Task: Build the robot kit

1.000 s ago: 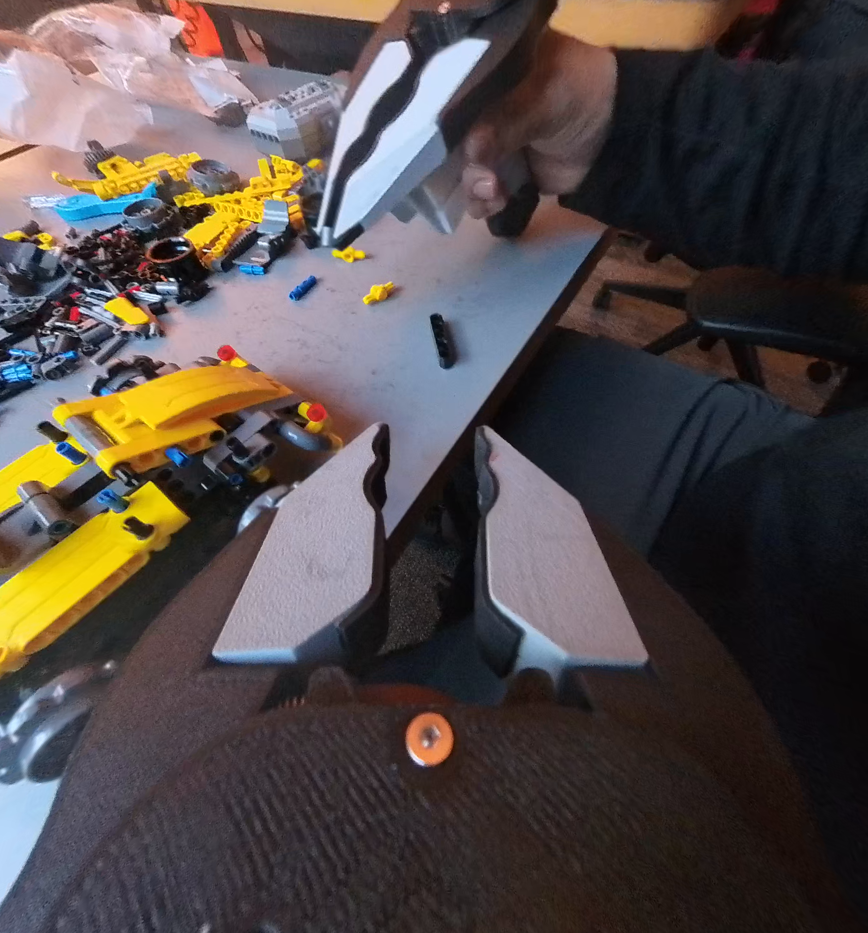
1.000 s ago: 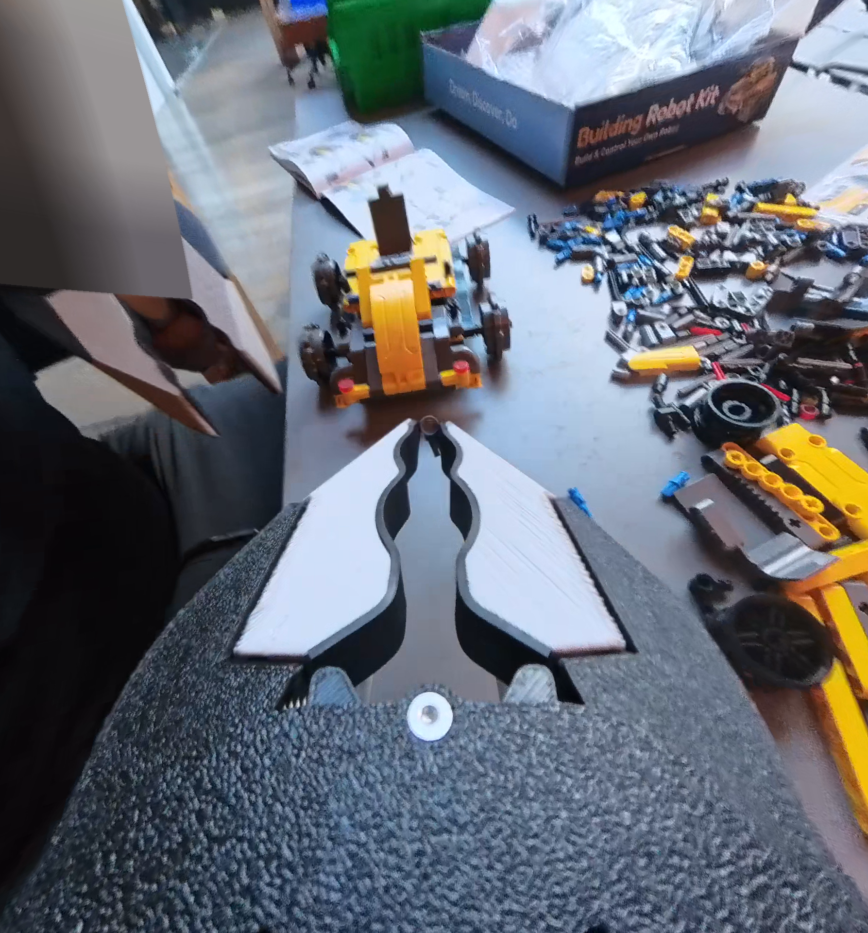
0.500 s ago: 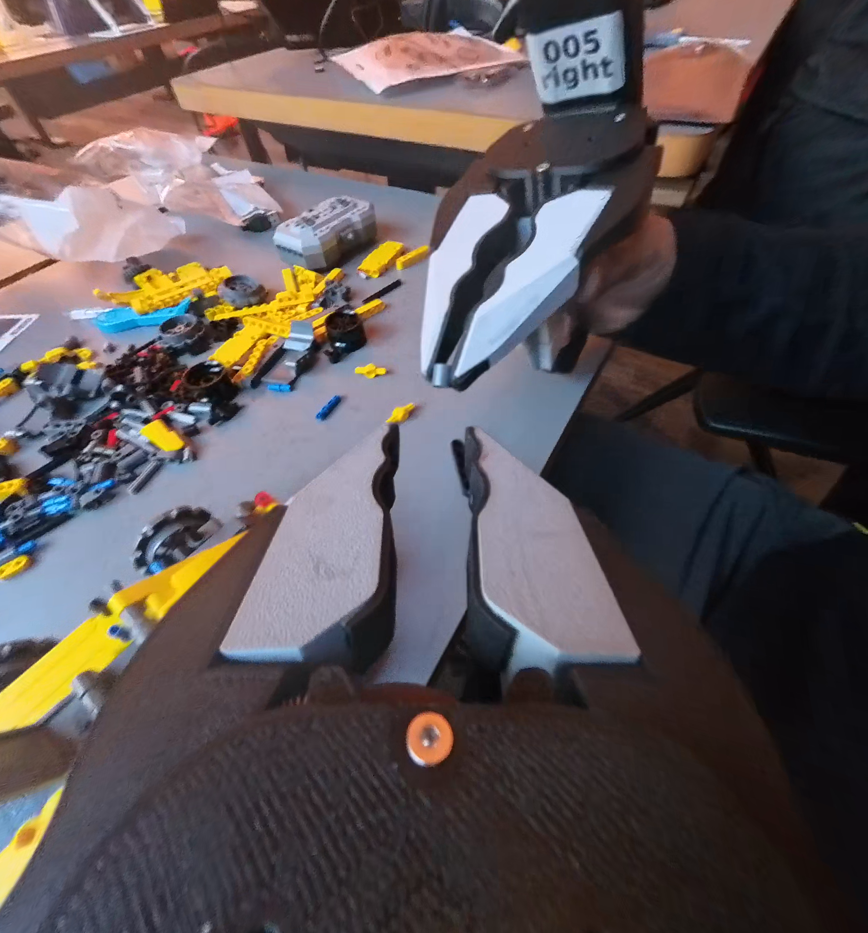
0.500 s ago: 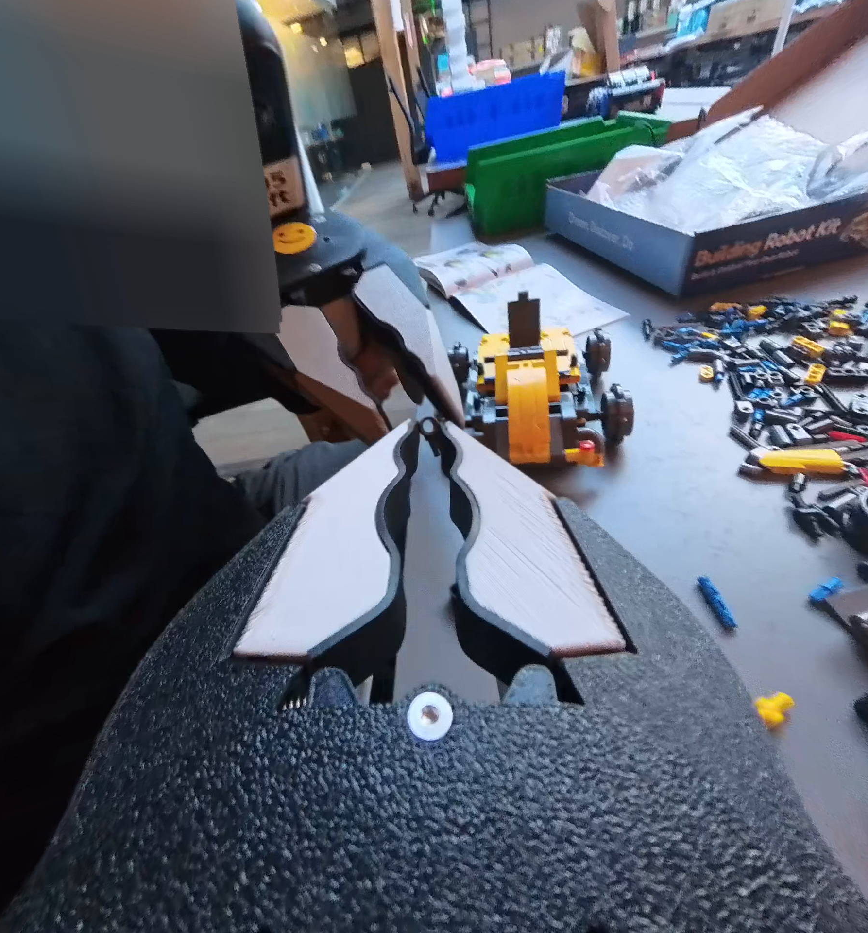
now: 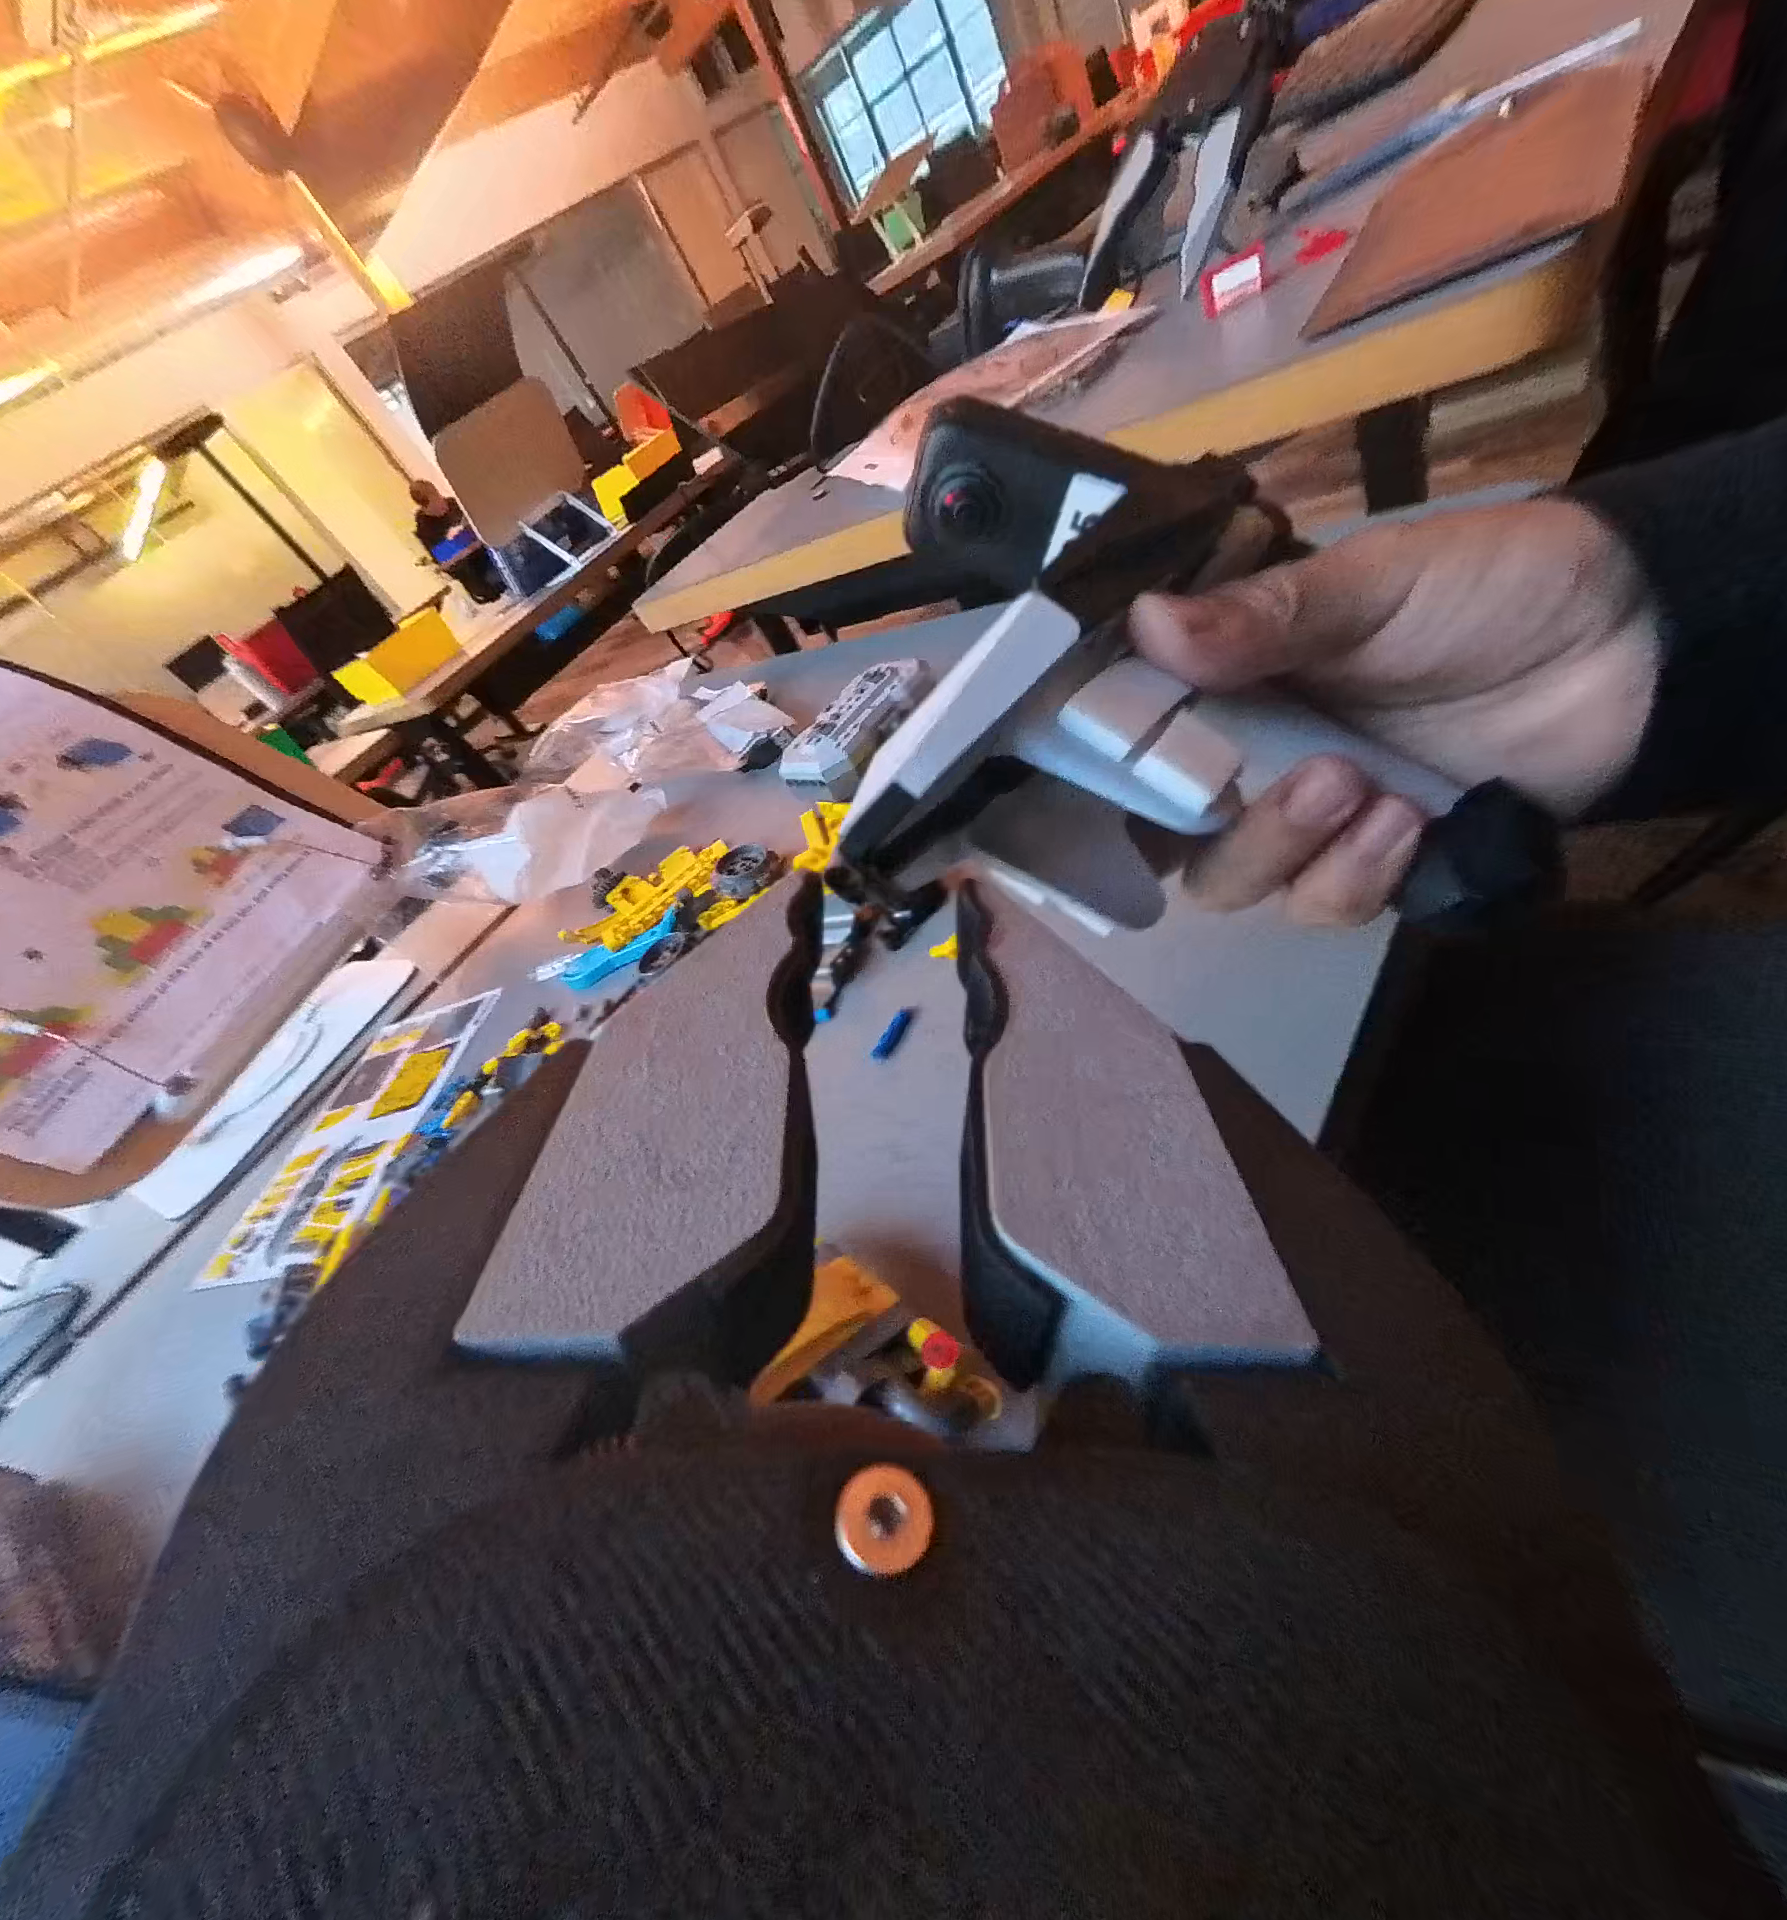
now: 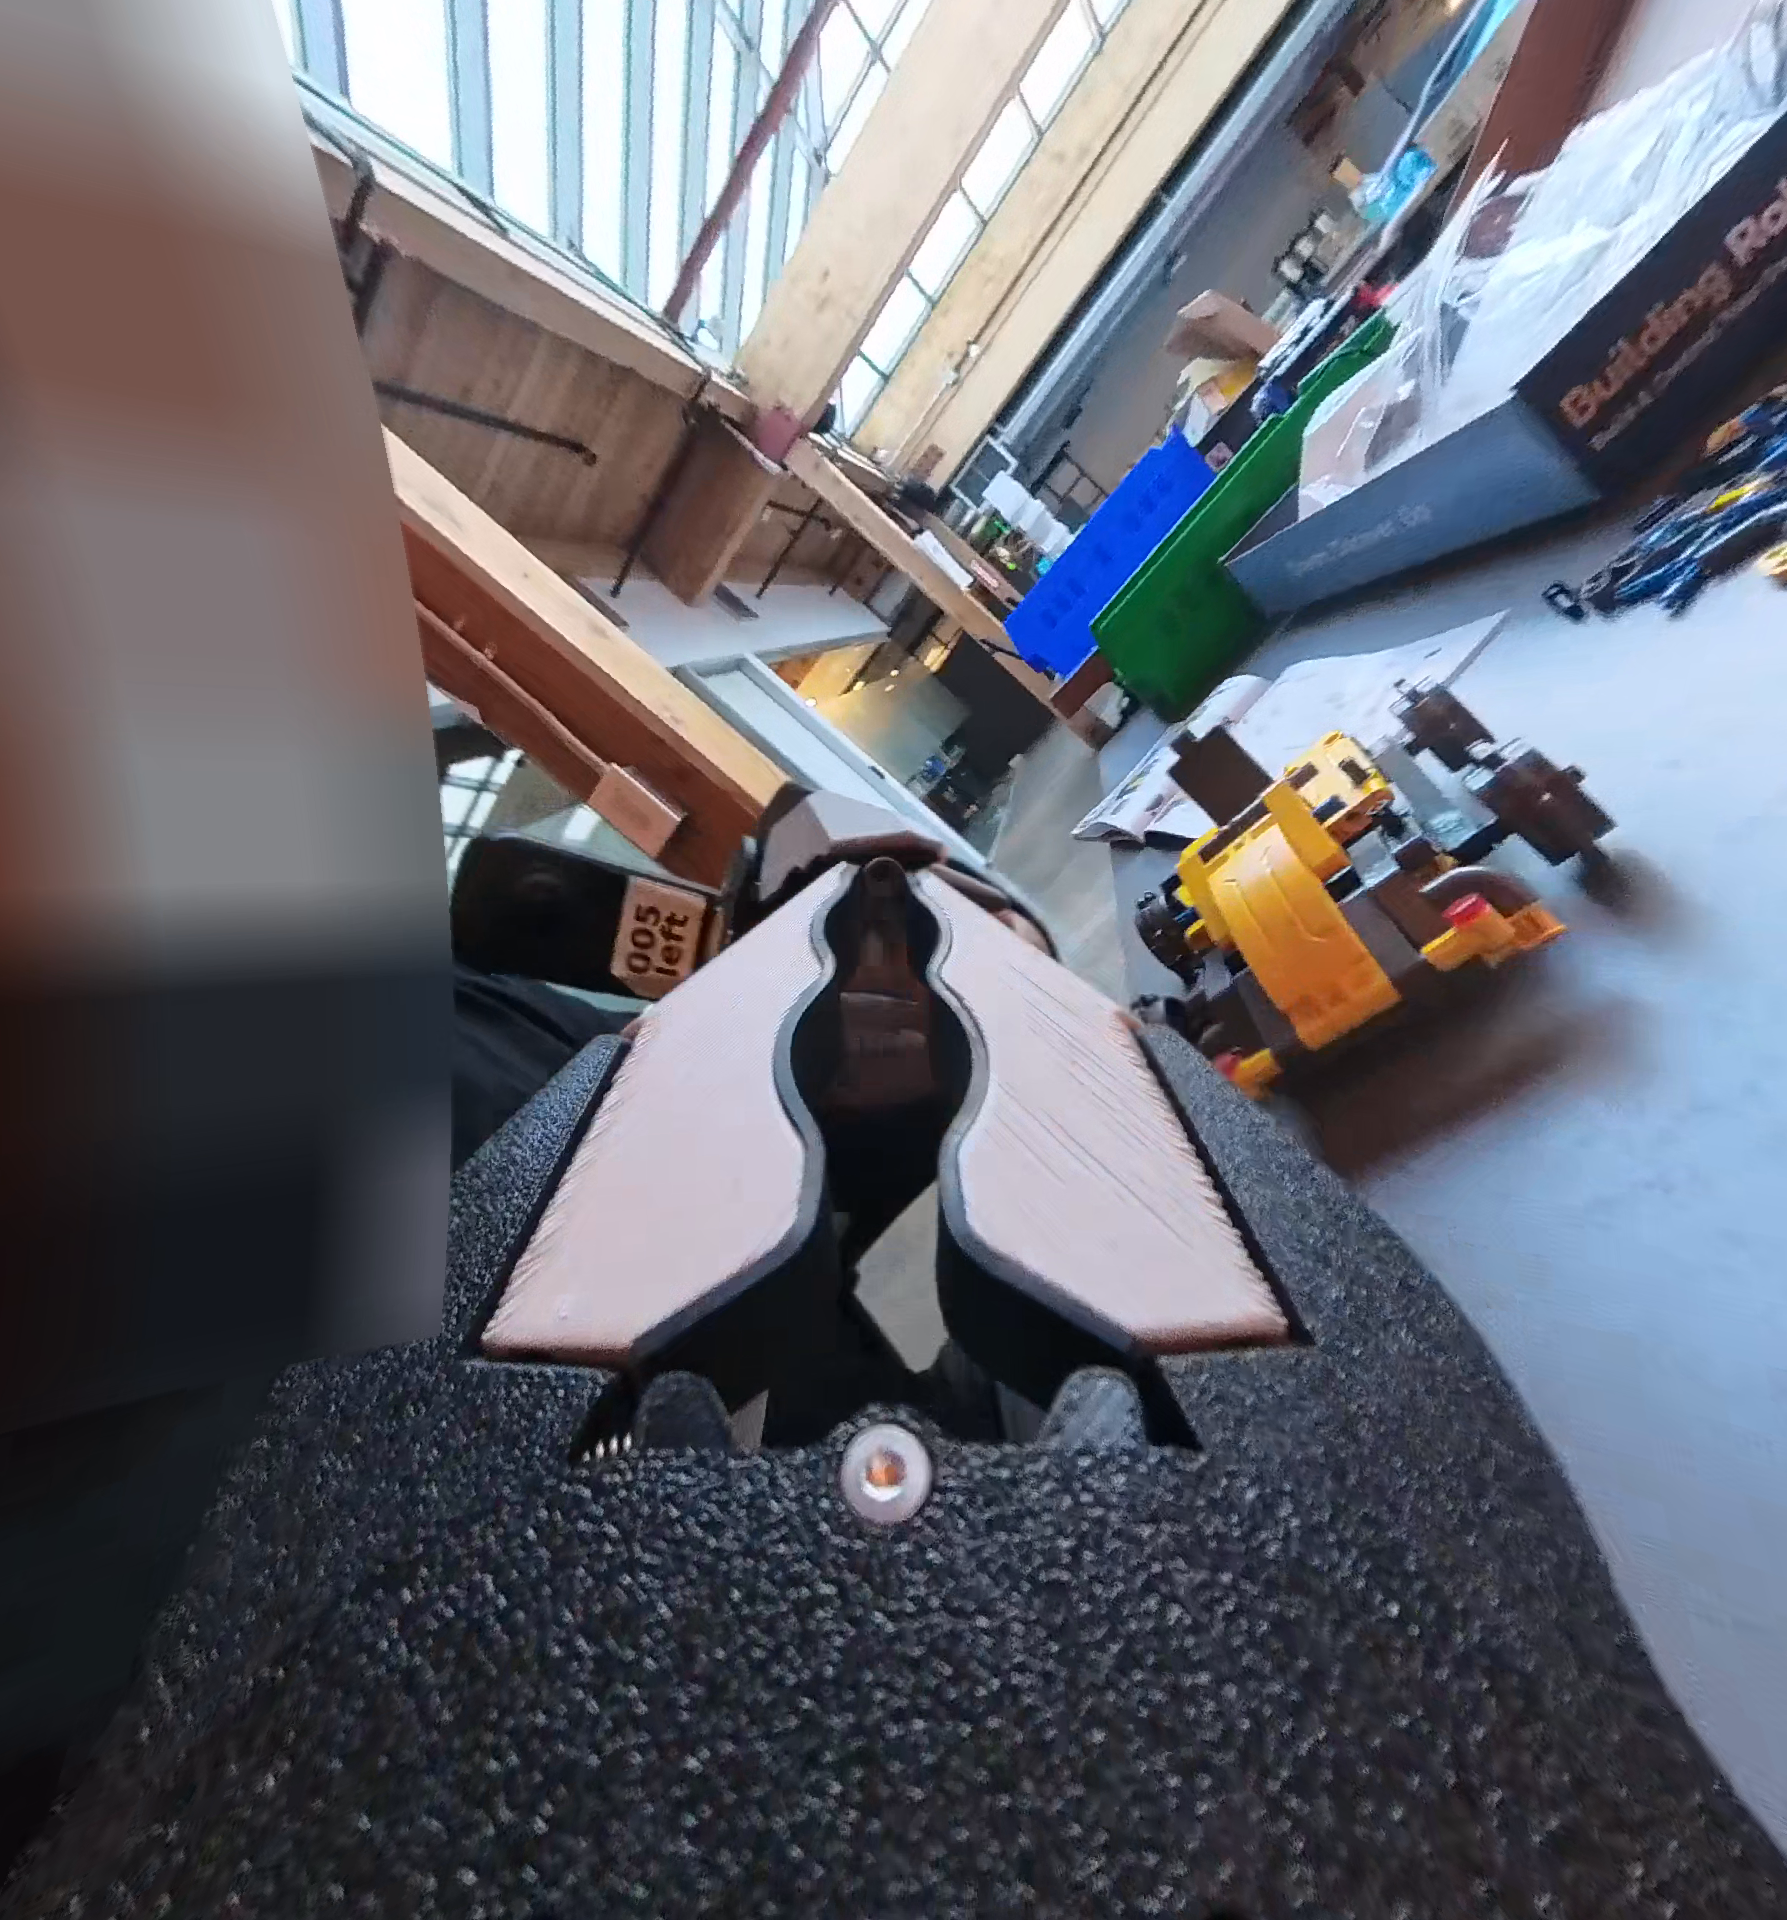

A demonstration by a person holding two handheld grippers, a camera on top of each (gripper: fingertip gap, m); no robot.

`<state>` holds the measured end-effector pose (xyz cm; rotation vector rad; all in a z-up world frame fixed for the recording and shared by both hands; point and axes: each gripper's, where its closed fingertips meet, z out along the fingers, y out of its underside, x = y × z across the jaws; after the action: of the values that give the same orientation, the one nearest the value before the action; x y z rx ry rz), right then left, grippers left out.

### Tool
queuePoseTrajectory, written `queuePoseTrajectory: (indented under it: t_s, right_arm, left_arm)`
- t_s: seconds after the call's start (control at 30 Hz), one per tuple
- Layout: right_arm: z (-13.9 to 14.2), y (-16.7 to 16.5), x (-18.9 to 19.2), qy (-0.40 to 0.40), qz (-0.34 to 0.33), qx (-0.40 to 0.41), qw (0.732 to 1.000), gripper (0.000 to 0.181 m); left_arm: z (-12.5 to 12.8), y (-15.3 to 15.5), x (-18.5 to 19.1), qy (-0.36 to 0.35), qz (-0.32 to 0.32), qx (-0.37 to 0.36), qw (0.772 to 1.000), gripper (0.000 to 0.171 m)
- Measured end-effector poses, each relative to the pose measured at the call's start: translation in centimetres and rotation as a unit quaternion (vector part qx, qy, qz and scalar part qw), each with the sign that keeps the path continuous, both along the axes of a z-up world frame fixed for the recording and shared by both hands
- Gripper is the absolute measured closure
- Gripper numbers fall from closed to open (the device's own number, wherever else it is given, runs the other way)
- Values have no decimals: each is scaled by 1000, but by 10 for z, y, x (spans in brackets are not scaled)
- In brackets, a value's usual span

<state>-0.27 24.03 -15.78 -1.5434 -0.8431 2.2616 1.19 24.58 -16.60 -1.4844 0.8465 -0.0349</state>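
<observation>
Both have lifted from the bench (image 5: 1232,987): right gripper (image 5: 845,871), fingers closed on a small black piece (image 6: 881,871), meets left gripper (image 5: 887,900), fingers parted, at its 12 o'clock.

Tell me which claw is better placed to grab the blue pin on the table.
Left, probably. The left claw is open and the blue pin lies framed between its fingers on the table; the right claw is shut.

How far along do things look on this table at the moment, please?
Done: the yellow-and-black brick vehicle stands built on the grey table. In hand: the right gripper, jaws shut on a small dark piece; the left gripper is open, empty. Left: loose yellow, blue and black pieces.
</observation>
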Motion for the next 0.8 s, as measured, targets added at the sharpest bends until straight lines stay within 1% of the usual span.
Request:
queuePoseTrajectory:
  t_s: [0.07, 0.13, 0.27, 0.37, 0.47, 0.53, 0.63, 0.73, 0.8]
  right_arm:
    - [-2, -1, -1, -6, 4, -13, 1000, 176]
    - [-7, -3, -3, -21, 4, -13, 1000, 176]
    - [-7, -6, -4, -17, 16, -36, 999, 174]
    - [-11, -5, -5, -24, 13, -36, 999, 174]
    - [-14, -4, -6, -31, 7, -20, 999, 176]
    - [-18, -2, -5, -42, -3, 7, 999, 175]
    - [-27, 5, -3, -84, -32, 78, 993, 169]
    - [-31, 11, 0, -126, -57, 147, 979, 164]
    - [-32, 8, 0, -145, -59, 190, 969, 164]
  left_arm:
    - [-3, 2, -3, 27, 7, 14, 1000, 151]
    - [-3, 0, -3, 40, 6, 28, 999, 155]
    - [-2, 0, -5, 75, 15, 57, 995, 159]
    - [-6, 1, -6, 74, 16, 44, 996, 159]
    - [-10, 2, -6, 50, 12, 21, 998, 158]
    - [-12, 3, -7, 36, 13, 4, 999, 158]
    - [-14, 5, -9, 32, 15, -9, 999, 158]
    - [-22, 7, -9, 52, 23, -24, 998, 158]
    - [-26, 7, -6, 65, 20, -22, 997, 158]
